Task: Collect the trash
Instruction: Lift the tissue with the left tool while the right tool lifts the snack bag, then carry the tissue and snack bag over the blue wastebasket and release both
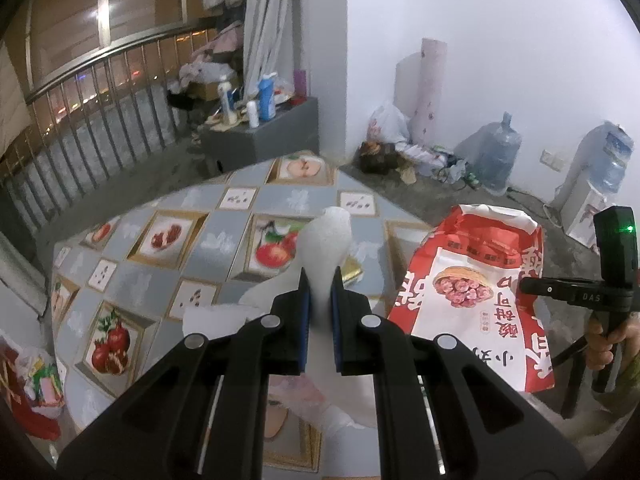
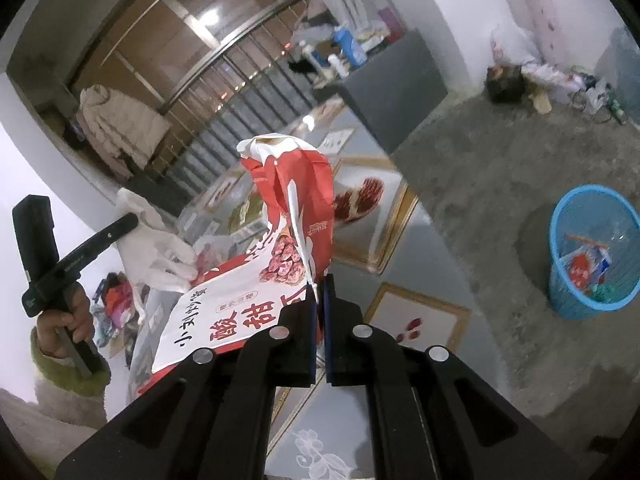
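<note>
Two tongs, two pieces of trash

Both tongs are gripping trash above the table (image 1: 132, 284). Left tongs (image 1: 319, 280) are pinching white foam (image 1: 326, 236), jaws narrow around it. Right tongs (image 2: 319, 286) are clamping the edge of a red-and-white bag (image 2: 280, 248), held just right of the foam. A blue bin (image 2: 592, 256) is sitting on the floor, well off the table.

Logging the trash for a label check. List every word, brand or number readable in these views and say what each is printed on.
"酸甜可口": large red print on the red and white snack bag held by the right gripper; upside down in the left wrist view.
"小刘炒货": black line on the same bag, partly blurred, reading uncertain.
"DAS": on the black gripper handle.
Small capsule label on the bag: too small to read.
Water jug labels: blurred.
</note>
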### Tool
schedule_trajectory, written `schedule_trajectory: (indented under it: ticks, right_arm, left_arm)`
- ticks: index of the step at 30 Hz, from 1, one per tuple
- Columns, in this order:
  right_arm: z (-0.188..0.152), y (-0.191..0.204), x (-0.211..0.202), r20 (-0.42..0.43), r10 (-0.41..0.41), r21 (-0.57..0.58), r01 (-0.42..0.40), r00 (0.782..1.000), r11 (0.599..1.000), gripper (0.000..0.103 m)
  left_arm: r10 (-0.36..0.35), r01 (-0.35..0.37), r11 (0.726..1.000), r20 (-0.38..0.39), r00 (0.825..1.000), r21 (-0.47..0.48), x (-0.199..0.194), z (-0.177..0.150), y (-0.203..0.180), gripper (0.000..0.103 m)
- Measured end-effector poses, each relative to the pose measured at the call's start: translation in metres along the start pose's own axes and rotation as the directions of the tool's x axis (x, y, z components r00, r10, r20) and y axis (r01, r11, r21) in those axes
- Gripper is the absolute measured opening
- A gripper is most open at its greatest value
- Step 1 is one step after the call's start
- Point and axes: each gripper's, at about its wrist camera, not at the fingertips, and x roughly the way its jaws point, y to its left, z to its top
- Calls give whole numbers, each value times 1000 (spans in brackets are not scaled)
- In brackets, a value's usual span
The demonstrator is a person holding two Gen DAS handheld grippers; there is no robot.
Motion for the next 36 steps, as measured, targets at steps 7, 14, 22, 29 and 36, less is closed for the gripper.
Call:
schedule_trajectory:
  ticks: [7,14,22,29,36]
  right_arm:
    - [5,-26,-45,115,-89,54,83,989,995,3]
    - [12,-72,-107,253,-270,171,231,929,958,3]
    - [-1,-146,-156,274,-434,376,320,858,870,3]
    - [-13,-193,-141,162,-537,446,424,828,788,3]
    - [-20,-254,-104,20,-550,533,456,835,712,3]
  left_arm:
    - [-58,55,997,68,996,48,-7,31,-24,8]
    - [-181,166,976,98,979,141,8,80,-79,8]
    - [-390,383,902,-4,921,198,60,131,-168,8]
    - [-475,507,832,-184,860,224,136,141,-266,8]
    - [-460,552,797,-345,818,246,225,126,-347,8]
